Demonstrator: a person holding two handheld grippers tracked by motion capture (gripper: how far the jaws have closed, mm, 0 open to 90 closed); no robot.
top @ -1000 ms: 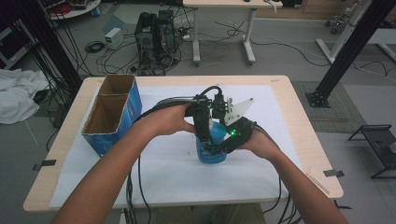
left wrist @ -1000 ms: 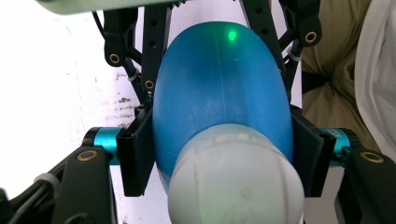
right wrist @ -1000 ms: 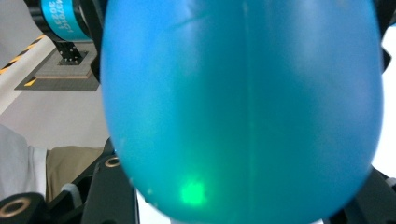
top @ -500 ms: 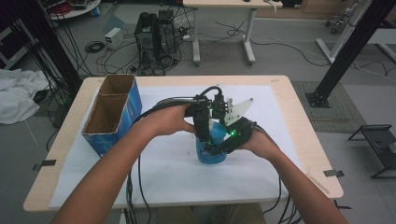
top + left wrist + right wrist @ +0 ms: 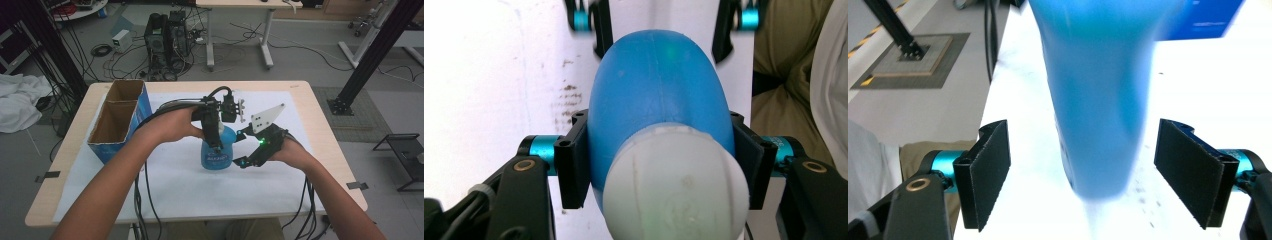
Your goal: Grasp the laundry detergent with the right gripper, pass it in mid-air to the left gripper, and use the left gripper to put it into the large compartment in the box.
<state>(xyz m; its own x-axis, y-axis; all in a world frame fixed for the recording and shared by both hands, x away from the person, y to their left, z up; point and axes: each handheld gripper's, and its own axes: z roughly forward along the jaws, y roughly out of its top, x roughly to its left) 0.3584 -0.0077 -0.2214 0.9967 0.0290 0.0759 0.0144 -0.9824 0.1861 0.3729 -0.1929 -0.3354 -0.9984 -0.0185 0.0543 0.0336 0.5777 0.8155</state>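
A blue plastic bottle (image 5: pixel 216 158) stands upright on the white sheet at the middle of the table. My left gripper (image 5: pixel 216 145) comes down from above and is shut on the bottle's upper body. In the left gripper view the bottle (image 5: pixel 659 95) and its white cap (image 5: pixel 674 190) sit pressed between both pads. My right gripper (image 5: pixel 244 159) is low at the bottle's right side, open. In the right gripper view its pads (image 5: pixel 990 170) stand apart on either side of the bottle's base (image 5: pixel 1095 100), with a gap on each side.
A blue cardboard box (image 5: pixel 120 122) with two open compartments stands at the table's left. A white sheet (image 5: pixel 200 195) covers most of the wooden tabletop (image 5: pixel 327 150). Black cables trail from both grippers over the near edge.
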